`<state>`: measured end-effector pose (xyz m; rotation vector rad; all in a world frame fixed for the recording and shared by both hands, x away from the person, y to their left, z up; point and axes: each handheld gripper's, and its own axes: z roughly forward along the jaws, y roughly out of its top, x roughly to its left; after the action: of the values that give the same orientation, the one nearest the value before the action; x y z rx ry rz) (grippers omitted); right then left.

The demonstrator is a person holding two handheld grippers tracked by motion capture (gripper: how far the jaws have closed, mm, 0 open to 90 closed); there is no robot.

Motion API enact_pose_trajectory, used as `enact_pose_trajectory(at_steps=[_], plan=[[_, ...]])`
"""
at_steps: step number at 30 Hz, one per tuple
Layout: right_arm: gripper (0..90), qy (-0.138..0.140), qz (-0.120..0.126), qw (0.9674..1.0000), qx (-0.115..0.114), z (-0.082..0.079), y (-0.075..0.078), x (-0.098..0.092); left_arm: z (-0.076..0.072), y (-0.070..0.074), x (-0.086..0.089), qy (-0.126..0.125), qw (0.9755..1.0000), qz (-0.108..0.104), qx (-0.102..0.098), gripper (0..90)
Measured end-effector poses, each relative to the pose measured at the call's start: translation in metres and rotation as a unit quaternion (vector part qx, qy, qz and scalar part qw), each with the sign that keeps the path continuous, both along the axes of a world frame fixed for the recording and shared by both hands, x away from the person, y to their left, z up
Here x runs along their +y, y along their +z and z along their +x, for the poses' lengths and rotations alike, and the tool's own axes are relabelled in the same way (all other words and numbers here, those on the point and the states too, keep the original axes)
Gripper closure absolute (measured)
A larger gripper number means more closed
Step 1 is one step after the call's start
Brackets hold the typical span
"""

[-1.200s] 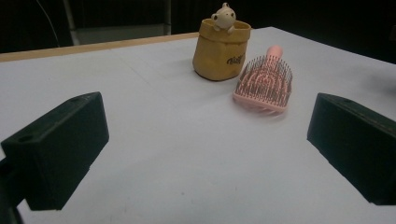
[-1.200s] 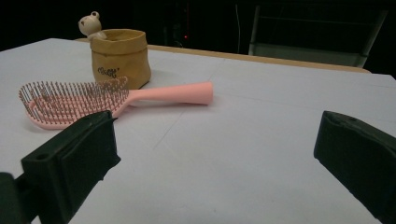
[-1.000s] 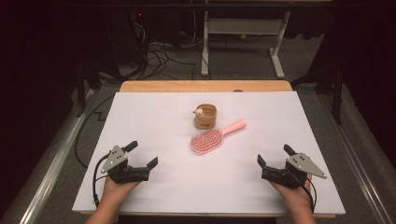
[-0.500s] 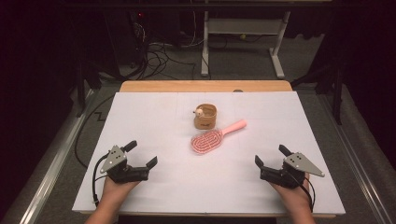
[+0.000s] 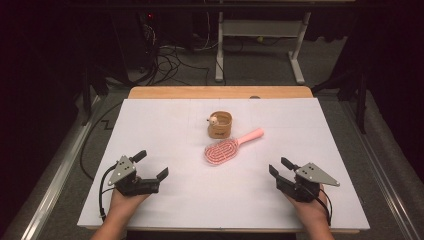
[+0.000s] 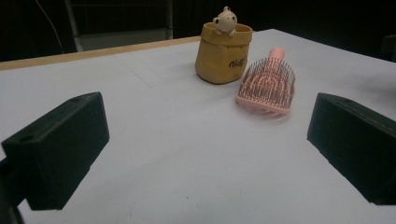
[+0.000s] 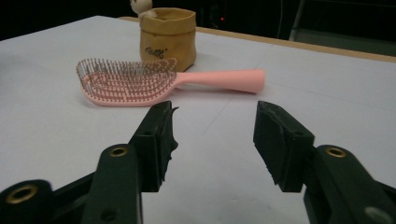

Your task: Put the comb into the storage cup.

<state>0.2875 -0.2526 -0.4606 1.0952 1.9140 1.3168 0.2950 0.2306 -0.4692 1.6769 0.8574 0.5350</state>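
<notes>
Pink plastic paddle hairbrush [image 5: 223, 149] lies bristles-up mid-bench just beside tan fabric pouch [image 5: 220, 125], left gripper [image 5: 150, 167] jaws wide apart and empty, right gripper [image 5: 280, 166] jaws just been closing, half-parted, nothing between.

The table [image 5: 150, 130] carried a white cover, with a bare wooden strip [image 5: 165, 92] along its far edge. Beyond the table, tangled black cables [image 5: 170, 57] lay on the grey floor beside a white metal frame [image 5: 219, 55]. Metal rails [image 5: 60, 175] ran along both flanks of the table.
</notes>
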Motion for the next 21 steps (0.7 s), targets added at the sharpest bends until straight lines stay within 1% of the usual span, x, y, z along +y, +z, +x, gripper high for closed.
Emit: enact_pose_trajectory(at_steps=[1,3,4,5,6,7,8,9,10,11,12,13,14,15,16,17,18,19,20,21], plan=[[50.6,0.000,0.000,1.0000,0.000,0.000,0.000,0.000,0.000,0.000,0.000,0.000,1.0000,0.000,0.000,0.0],[54.1,0.003,-0.007,1.0000,0.003,0.001,-0.001,0.005,0.000,0.000,0.000,-0.001,1.0000,-0.001,0.000,0.0],[59.2,0.011,-0.011,0.9998,0.009,0.002,-0.002,0.010,0.000,0.000,0.000,-0.003,1.0000,-0.001,-0.001,0.0],[59.2,0.011,-0.011,0.9998,0.009,0.002,-0.002,0.010,0.000,0.000,0.000,-0.003,1.0000,-0.001,-0.001,0.0],[63.1,0.020,-0.014,0.9996,0.017,0.004,-0.002,0.015,0.000,0.000,0.000,-0.005,1.0000,0.001,-0.003,0.0],[63.1,0.020,-0.014,0.9996,0.017,0.004,-0.002,0.015,0.000,0.000,-0.001,-0.005,1.0000,0.001,-0.003,0.0],[67.7,0.030,-0.002,0.9990,0.032,0.007,-0.003,0.019,0.000,0.000,-0.001,-0.006,1.0000,0.000,-0.004,0.0],[67.7,0.030,-0.002,0.9990,0.032,0.007,-0.003,0.019,0.000,0.000,-0.001,-0.006,1.0000,0.000,-0.004,0.0],[73.0,0.035,0.007,0.9982,0.047,0.012,-0.002,0.023,0.000,-0.001,-0.002,-0.007,1.0000,-0.001,-0.001,0.0],[75.3,0.039,0.011,0.9978,0.052,0.015,-0.002,0.026,0.000,-0.001,-0.002,-0.007,1.0000,-0.002,0.001,0.0],[75.3,0.039,0.011,0.9978,0.052,0.015,-0.002,0.026,0.000,-0.001,-0.002,-0.007,1.0000,-0.002,0.001,0.0],[81.1,0.042,0.007,0.9973,0.061,0.022,-0.001,0.032,0.000,-0.001,-0.002,-0.008,1.0000,-0.003,0.001,0.0],[81.1,0.042,0.007,0.9973,0.061,0.022,-0.001,0.032,0.000,-0.001,-0.002,-0.008,1.0000,-0.003,0.001,0.0],[87.4,0.046,0.011,0.9966,0.068,0.029,0.000,0.038,-0.001,-0.001,-0.003,-0.010,0.9999,-0.003,-0.001,0.0],[87.4,0.046,0.011,0.9966,0.068,0.029,0.000,0.038,-0.001,-0.001,-0.003,-0.010,0.9999,-0.003,-0.001,0.0],[89.3,0.048,0.011,0.9964,0.069,0.033,0.001,0.041,-0.001,-0.001,-0.003,-0.010,0.9999,-0.002,0.000,0.0],[90.0,0.055,0.006,0.9959,0.072,0.041,0.004,0.050,-0.001,-0.002,-0.003,-0.011,0.9999,-0.003,0.001,0.0],[90.0,0.059,0.003,0.9955,0.074,0.046,0.005,0.056,-0.001,-0.002,-0.003,-0.012,0.9999,-0.003,0.002,0.0],[90.0,0.059,0.003,0.9955,0.074,0.046,0.005,0.056,-0.001,-0.002,-0.003,-0.012,0.9999,-0.003,0.002,0.0],[90.0,0.069,-0.001,0.9946,0.077,0.055,0.008,0.067,-0.001,-0.003,-0.003,-0.013,0.9999,-0.002,0.003,0.0]])
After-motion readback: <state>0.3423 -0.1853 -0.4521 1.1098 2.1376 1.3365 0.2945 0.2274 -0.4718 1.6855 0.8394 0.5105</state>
